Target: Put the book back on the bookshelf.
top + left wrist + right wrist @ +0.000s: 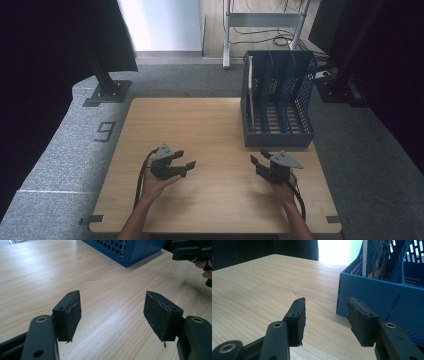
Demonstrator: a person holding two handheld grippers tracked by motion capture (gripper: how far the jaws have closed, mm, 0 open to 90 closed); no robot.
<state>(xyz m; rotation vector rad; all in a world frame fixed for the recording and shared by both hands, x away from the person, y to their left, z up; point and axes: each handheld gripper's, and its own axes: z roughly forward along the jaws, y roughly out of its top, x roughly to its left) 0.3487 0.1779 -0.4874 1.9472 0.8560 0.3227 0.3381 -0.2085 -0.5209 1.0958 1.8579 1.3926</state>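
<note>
Low over the wooden table [210,125], my left gripper [185,160] is held at the front left, its jaws open and bare; in the left gripper view [112,315] only table shows between the pads. At the front right my right gripper [259,157] is open too, with nothing between its pads [325,320]. It points toward the front wall of a blue mesh file rack [277,97] standing at the table's back right [384,292]. A thin book or magazine [250,90] stands upright in the rack's leftmost slot [374,260]. The right gripper shows far off in the left gripper view [192,251].
Black stand bases [107,90] sit on the grey floor beyond the table's left and right back corners. A metal frame with cables [260,25] stands behind. The rack's corner [130,252] lies ahead of my left gripper.
</note>
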